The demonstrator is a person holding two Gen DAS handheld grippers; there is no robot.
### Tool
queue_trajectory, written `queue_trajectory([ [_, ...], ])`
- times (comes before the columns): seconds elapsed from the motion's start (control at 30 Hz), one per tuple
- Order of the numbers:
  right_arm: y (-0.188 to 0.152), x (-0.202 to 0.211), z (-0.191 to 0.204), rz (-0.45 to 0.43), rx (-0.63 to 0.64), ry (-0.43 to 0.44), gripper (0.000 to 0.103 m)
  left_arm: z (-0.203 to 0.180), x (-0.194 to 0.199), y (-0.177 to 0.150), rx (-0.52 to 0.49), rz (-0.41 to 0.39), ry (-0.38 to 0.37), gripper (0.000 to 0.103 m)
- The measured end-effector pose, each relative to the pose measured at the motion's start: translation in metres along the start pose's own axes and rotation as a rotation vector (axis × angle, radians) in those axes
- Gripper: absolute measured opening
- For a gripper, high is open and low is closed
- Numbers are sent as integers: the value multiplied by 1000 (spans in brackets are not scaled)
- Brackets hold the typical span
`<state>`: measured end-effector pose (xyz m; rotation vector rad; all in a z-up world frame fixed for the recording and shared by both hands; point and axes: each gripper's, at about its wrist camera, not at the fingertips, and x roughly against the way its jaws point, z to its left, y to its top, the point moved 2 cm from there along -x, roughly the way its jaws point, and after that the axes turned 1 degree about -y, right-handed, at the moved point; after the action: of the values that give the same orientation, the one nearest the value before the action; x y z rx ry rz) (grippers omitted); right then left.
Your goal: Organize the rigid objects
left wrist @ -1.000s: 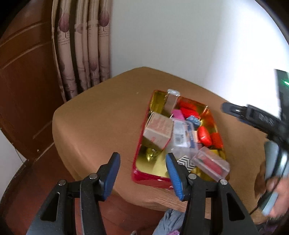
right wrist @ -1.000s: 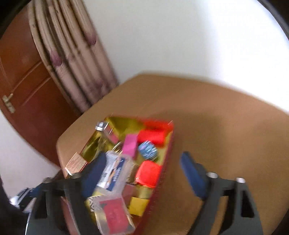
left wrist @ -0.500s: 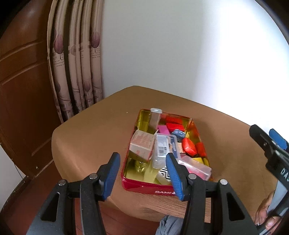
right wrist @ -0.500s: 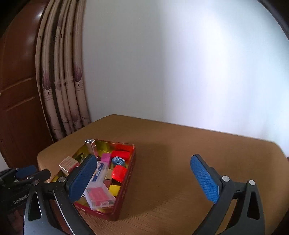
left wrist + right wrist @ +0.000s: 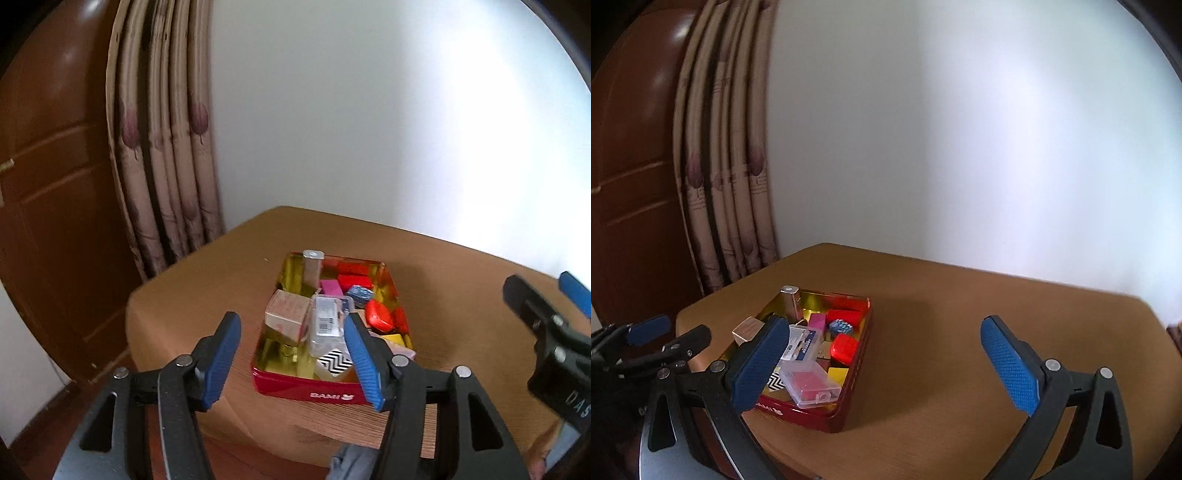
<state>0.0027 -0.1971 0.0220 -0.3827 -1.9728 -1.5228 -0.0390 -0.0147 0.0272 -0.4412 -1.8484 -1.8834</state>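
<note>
both the left gripper (image 5: 291, 354) and right gripper (image 5: 886, 363) hover wide and empty; likely next, reaching into the red tin (image 5: 849, 384) for 1 item.

We have drawn both grippers back and levelled them — the red tin (image 5: 325, 384) now sits farther off, sharp, no longer blurred.

A red tin (image 5: 306, 386) with gold lining holds a black-and-white zigzag box (image 5: 334, 362).

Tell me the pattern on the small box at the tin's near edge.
Black-and-white zigzag, clearest in the left wrist view.
</note>
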Motion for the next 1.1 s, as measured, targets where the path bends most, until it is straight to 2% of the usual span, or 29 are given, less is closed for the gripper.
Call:
queue_trajectory([
  [0.17, 1, 14, -4, -117, -10, -116, 103, -7, 4, 0, -34, -17, 10, 66],
  [0.3, 1, 25, -2, -163, -20, -110, 103, -8, 2, -1, -39, -1, 5, 66],
  [0.67, -2, 12, -13, -80, -86, -93, 103, -6, -2, -1, -40, 14, 5, 66],
  [1.1, -6, 15, -3, -84, -50, -65, 103, -4, -1, -2, -29, 13, -9, 66],
])
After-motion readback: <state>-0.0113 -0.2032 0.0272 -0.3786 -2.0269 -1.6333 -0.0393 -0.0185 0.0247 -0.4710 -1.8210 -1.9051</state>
